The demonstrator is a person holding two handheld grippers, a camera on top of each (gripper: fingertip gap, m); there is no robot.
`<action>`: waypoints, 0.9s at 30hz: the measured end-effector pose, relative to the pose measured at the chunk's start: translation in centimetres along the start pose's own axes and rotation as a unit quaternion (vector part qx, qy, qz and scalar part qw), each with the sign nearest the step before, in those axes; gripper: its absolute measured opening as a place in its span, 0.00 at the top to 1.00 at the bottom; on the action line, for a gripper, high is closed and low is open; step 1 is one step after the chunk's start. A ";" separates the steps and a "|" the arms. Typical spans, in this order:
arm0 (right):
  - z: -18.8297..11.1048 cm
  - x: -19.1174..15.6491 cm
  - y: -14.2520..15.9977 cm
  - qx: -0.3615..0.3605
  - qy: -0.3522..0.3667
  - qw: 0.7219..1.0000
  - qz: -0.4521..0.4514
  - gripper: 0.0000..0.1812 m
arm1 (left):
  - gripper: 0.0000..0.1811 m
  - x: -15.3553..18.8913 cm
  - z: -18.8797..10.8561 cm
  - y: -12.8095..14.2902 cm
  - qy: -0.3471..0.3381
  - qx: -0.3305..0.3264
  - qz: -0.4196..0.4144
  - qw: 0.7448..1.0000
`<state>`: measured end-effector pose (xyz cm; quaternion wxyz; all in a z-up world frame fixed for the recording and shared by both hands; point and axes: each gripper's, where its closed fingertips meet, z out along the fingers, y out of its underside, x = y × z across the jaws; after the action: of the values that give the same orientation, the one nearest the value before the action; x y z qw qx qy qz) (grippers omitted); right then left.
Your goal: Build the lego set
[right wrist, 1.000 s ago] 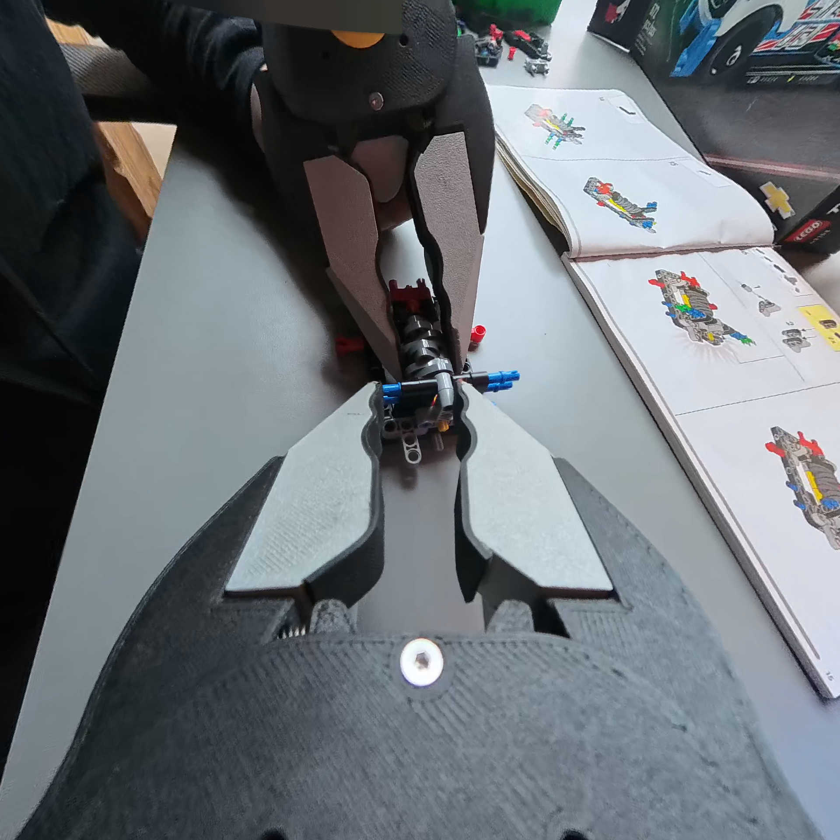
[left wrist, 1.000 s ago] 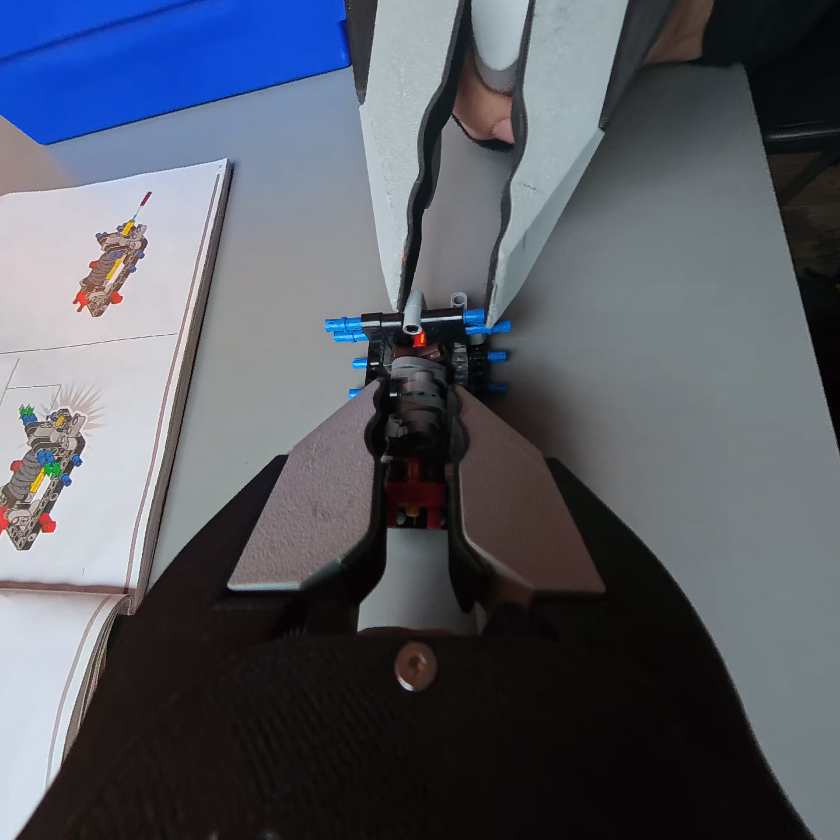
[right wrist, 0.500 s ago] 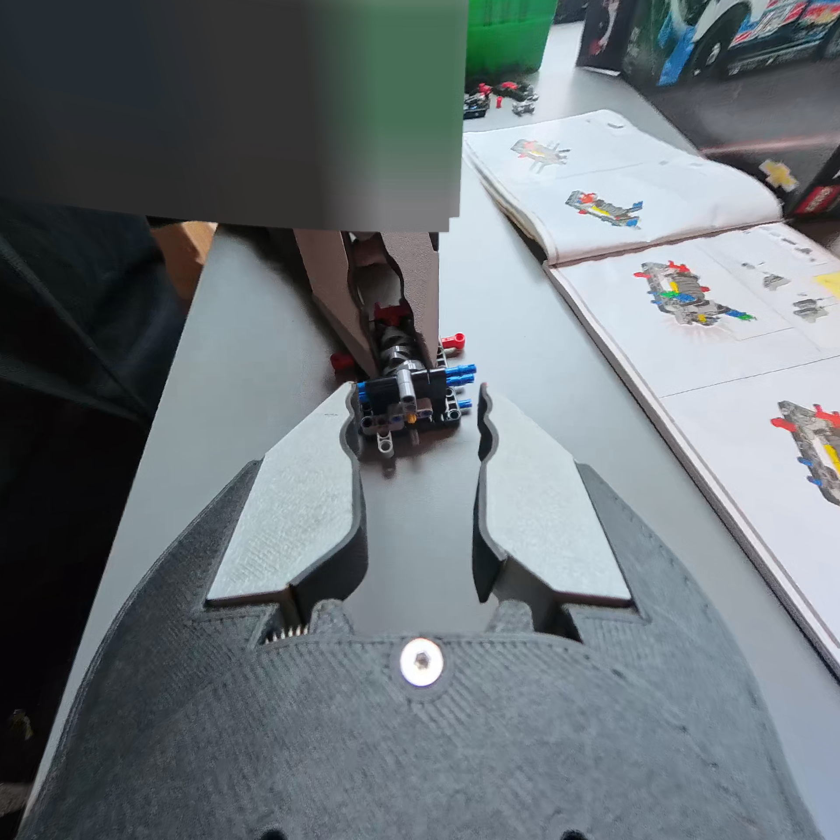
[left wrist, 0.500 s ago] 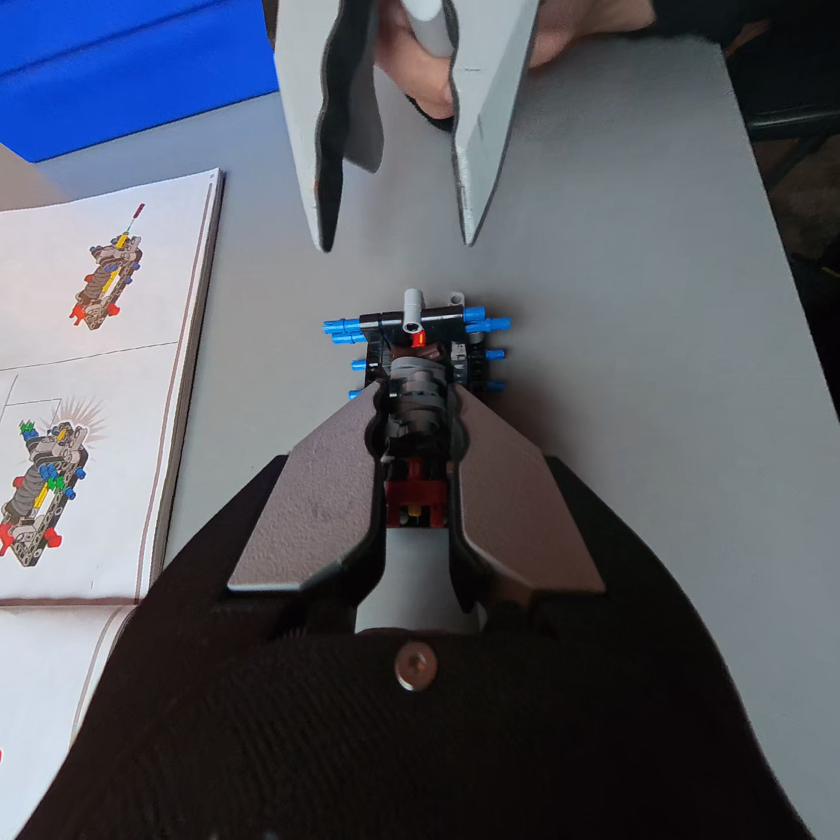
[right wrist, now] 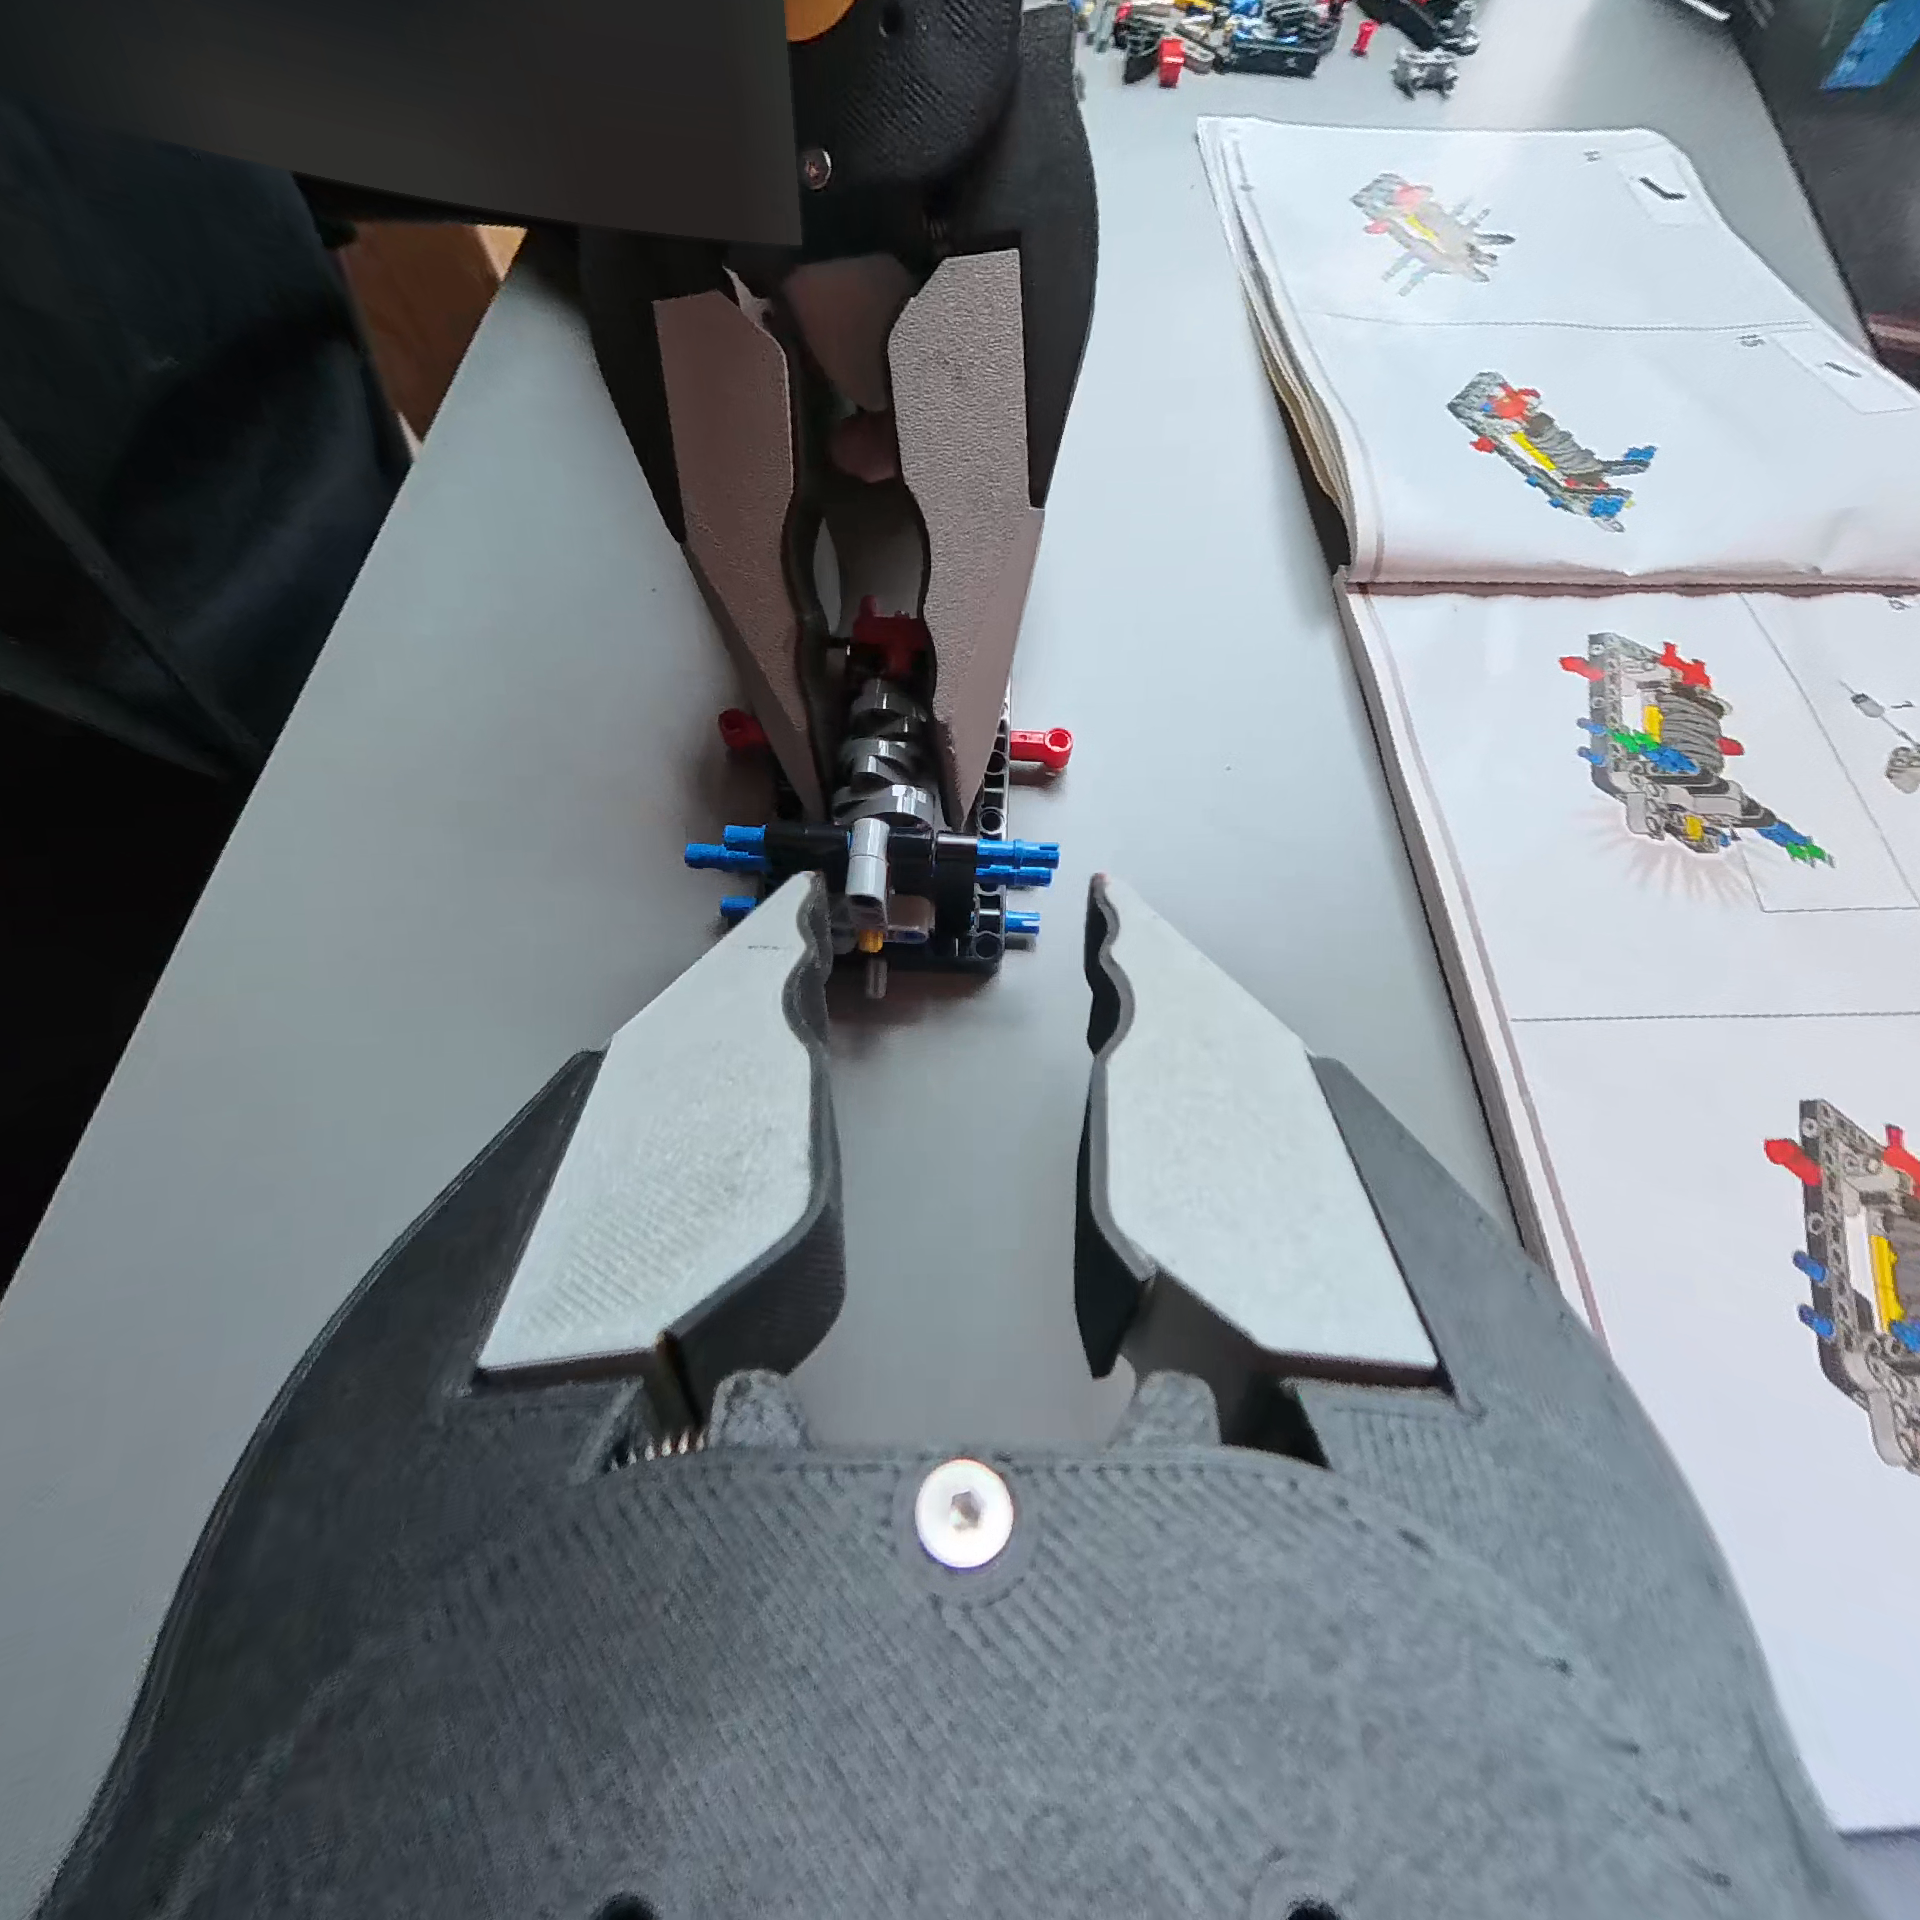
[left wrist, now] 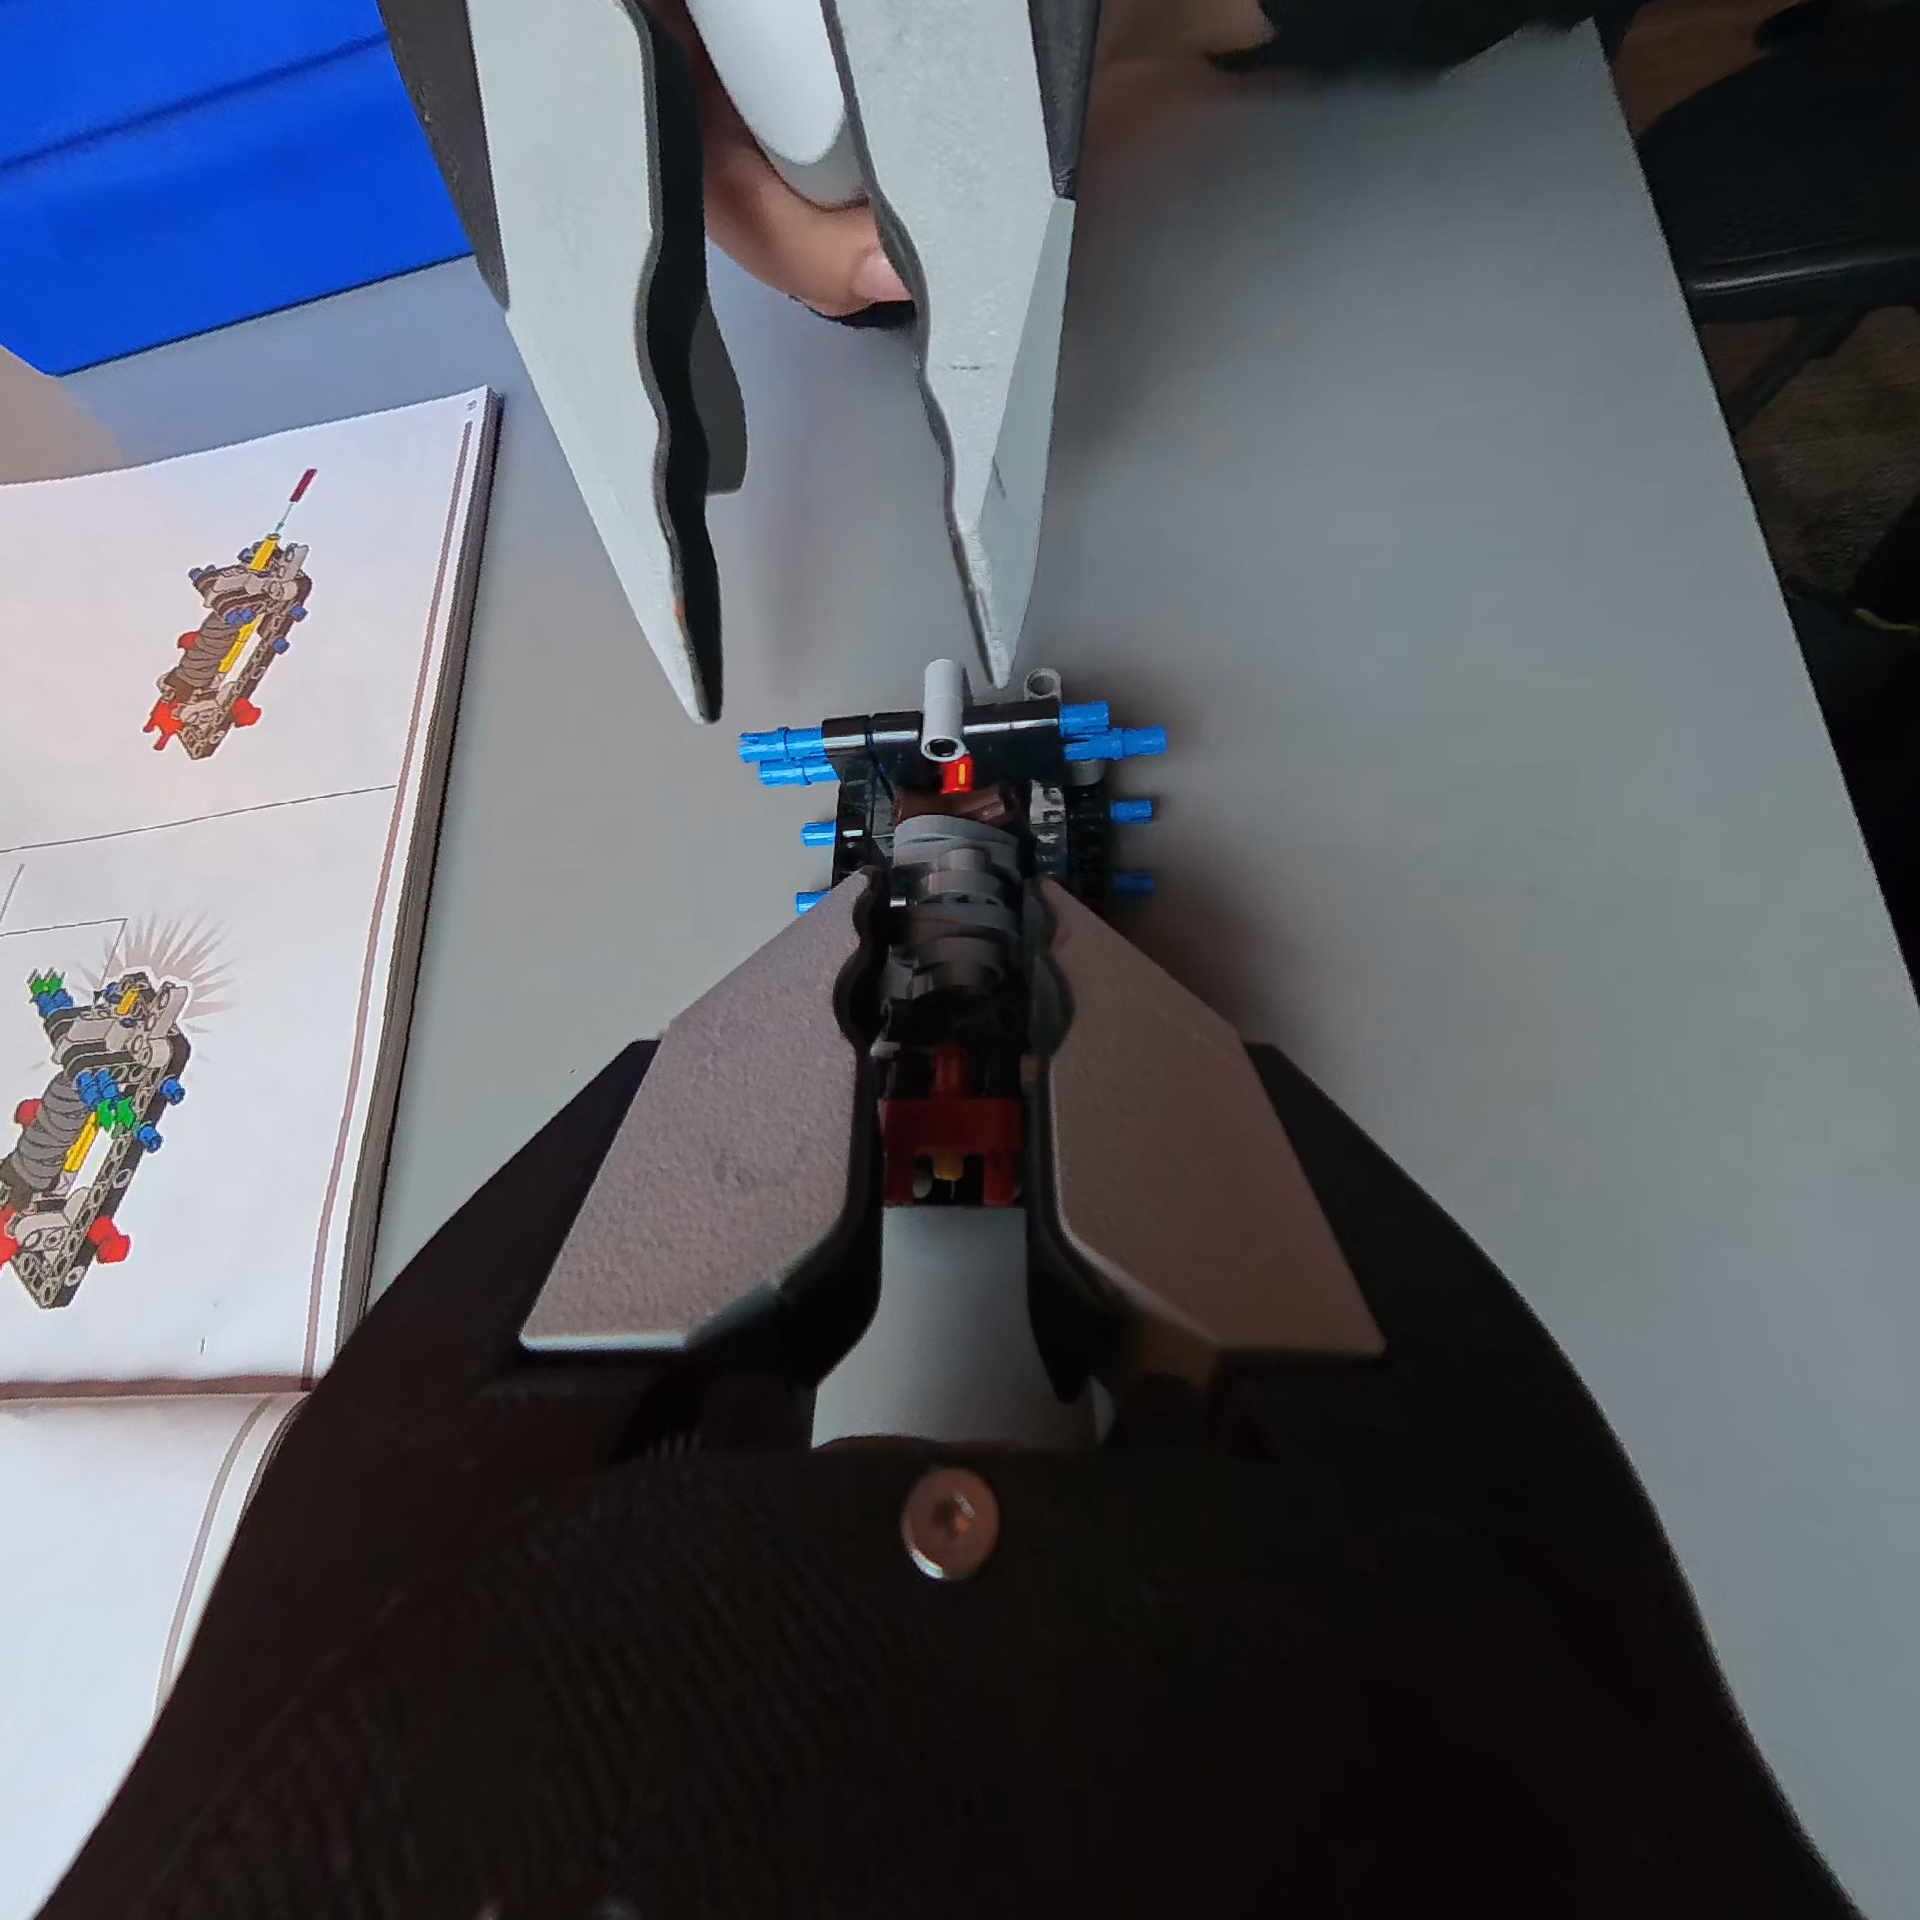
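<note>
Resting between left fingers, lego assembly faces spread right fingers.

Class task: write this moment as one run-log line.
left hand-held gripper: shut on lego assembly | right hand-held gripper: open, at its blue-pin end | table: assembly resting

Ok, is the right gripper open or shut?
Open. The right gripper has a wide gap between its fingers and grips nothing; one fingertip sits at the lego build, held by the left gripper.

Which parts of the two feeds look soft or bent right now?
Left wrist view: lego assembly sharp, blue bin corner soft, table edges bowed by the wide lens. Right wrist view: assembly sharp, loose bricks and far booklet page blurred; a flat dark patch masks the top left.
</note>
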<state>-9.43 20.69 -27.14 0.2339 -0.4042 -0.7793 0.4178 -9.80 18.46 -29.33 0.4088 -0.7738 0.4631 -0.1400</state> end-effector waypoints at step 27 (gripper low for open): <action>0.6 -0.4 0.1 -0.007 -0.012 0.999 -0.045 0.80 | 0.87 0.1 0.0 0.0 0.017 0.001 -0.017 1.000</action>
<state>-9.65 20.12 -27.56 0.2402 -0.3654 -0.8022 0.4066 -9.79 18.38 -29.35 0.3995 -0.7784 0.4568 -0.1607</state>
